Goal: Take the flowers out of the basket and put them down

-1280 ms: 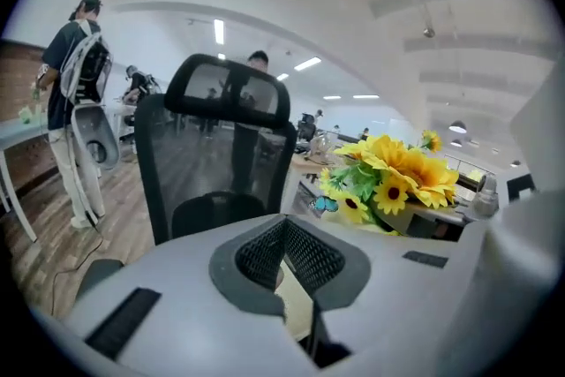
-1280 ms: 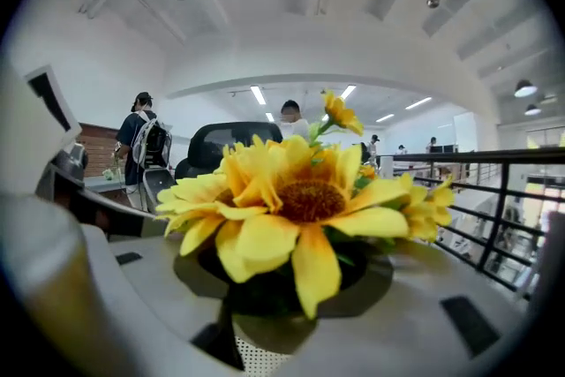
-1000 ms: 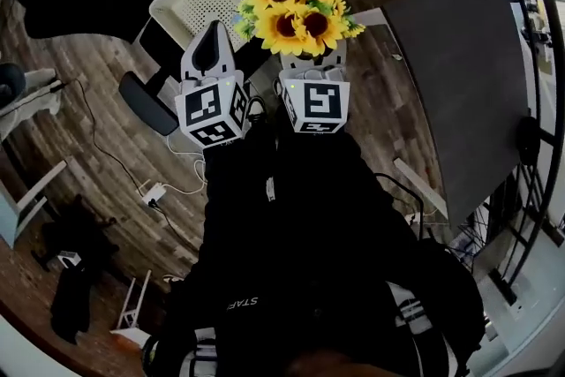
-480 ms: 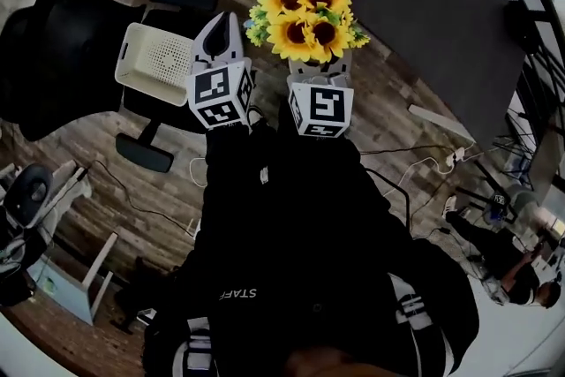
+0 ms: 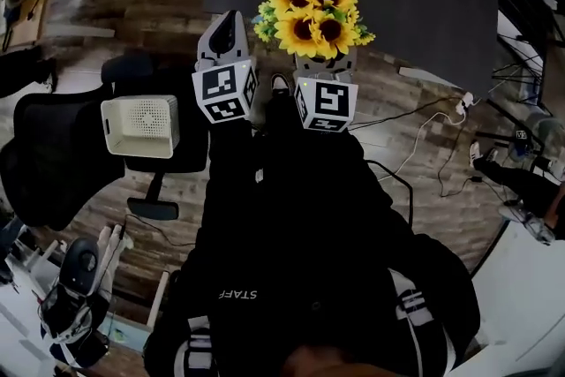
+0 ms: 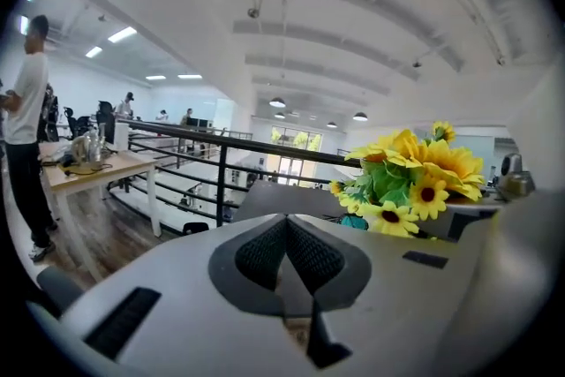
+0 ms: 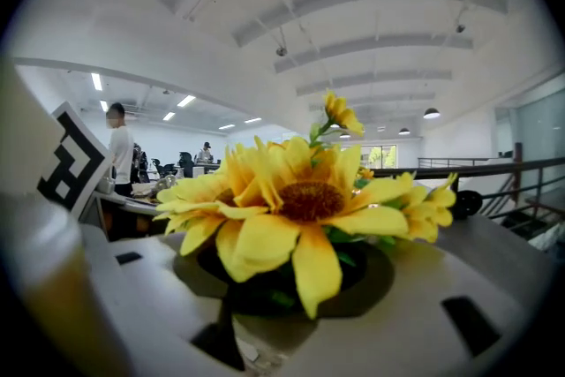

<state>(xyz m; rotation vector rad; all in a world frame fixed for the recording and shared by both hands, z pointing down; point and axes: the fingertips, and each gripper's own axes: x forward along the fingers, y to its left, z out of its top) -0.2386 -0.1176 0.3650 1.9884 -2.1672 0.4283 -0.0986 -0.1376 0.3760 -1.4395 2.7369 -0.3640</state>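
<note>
Gripper views bright, fisheye-curved at edges; head view dimmer, motion-blurred

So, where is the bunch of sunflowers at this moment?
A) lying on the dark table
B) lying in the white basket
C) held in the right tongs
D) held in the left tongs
C: the sunflowers stand up from between the right tongs, while the left tongs are shut on nothing and the white basket is off to the side.

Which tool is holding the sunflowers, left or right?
The right tool: its jaws are closed on the base of the sunflowers, whose blooms stand above it. The left tool beside it is shut with nothing between its jaws.
</note>
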